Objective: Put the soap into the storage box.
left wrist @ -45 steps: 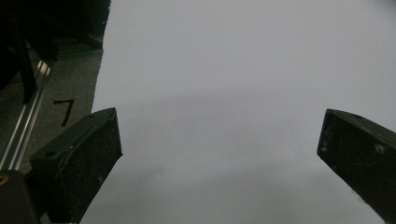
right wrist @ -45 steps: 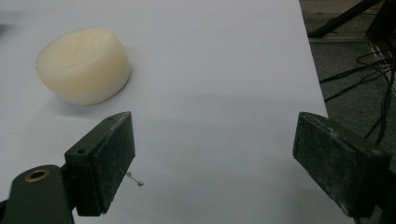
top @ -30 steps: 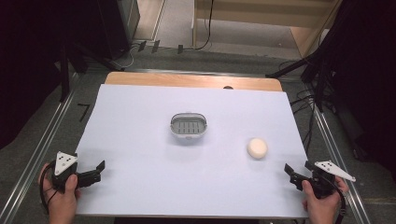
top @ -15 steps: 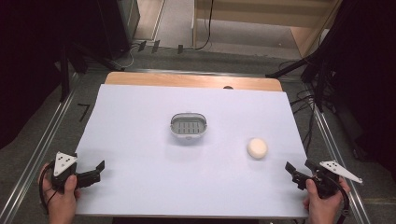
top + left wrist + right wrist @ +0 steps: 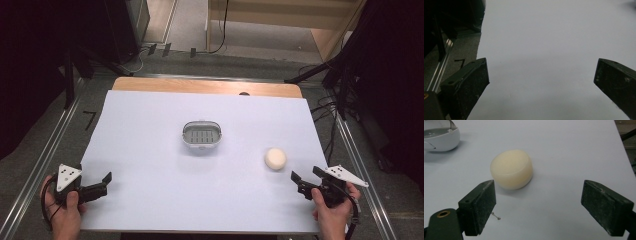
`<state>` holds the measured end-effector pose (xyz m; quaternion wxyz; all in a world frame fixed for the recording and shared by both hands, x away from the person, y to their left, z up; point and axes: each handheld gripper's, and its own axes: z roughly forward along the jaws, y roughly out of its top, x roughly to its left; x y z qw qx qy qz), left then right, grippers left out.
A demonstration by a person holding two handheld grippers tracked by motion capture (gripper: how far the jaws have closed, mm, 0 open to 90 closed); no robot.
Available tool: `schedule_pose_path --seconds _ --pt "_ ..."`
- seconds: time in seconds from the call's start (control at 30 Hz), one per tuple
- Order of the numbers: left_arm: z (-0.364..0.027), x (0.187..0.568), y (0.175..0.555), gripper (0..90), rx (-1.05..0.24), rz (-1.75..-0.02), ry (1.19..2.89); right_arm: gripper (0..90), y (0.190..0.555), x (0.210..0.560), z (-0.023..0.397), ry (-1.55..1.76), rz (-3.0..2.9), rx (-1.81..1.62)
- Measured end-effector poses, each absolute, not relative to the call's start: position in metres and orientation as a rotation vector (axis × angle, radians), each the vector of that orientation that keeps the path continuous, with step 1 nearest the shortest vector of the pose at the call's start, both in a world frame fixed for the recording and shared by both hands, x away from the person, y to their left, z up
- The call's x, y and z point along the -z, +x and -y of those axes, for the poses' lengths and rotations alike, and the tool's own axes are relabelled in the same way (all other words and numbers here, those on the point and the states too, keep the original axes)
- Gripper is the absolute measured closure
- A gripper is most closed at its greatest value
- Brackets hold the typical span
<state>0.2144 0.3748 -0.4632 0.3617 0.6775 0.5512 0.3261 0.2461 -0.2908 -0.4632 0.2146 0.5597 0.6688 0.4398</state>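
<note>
Right claw wide open just short of the cream soap bar; left claw wide open and idle

The right gripper (image 5: 539, 207) stands with its jaws spread wide and empty, and the soap bar (image 5: 511, 169) lies on the white table (image 5: 150, 150) just ahead of them, nearer the left jaw than the right, not touching either. The bar is a squat round cake with a flat top and curved sides; it looks rigid, fairly light and probably slick, so a pinch across the middle of its curved flanks, low and square, seems safest, since a high or off-centre squeeze could let it squirt out. The soap dish (image 5: 201, 136) sits farther ahead and to the left. The left gripper (image 5: 92, 189) is spread wide too, over bare table, well apart from both
</note>
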Motion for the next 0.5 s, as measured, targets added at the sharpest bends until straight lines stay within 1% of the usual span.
schedule_pose_path --seconds 0.2,0.5 --pt "-0.373 0.464 0.217 0.4 -0.841 -1.454 1.77 13.2 0.256 0.464 0.279 1.551 -1.888 -1.201" --pt "-0.375 0.463 0.217 0.4 -0.83 -1.45 1.762 13.1 0.271 0.463 0.263 1.544 -1.914 -1.197"
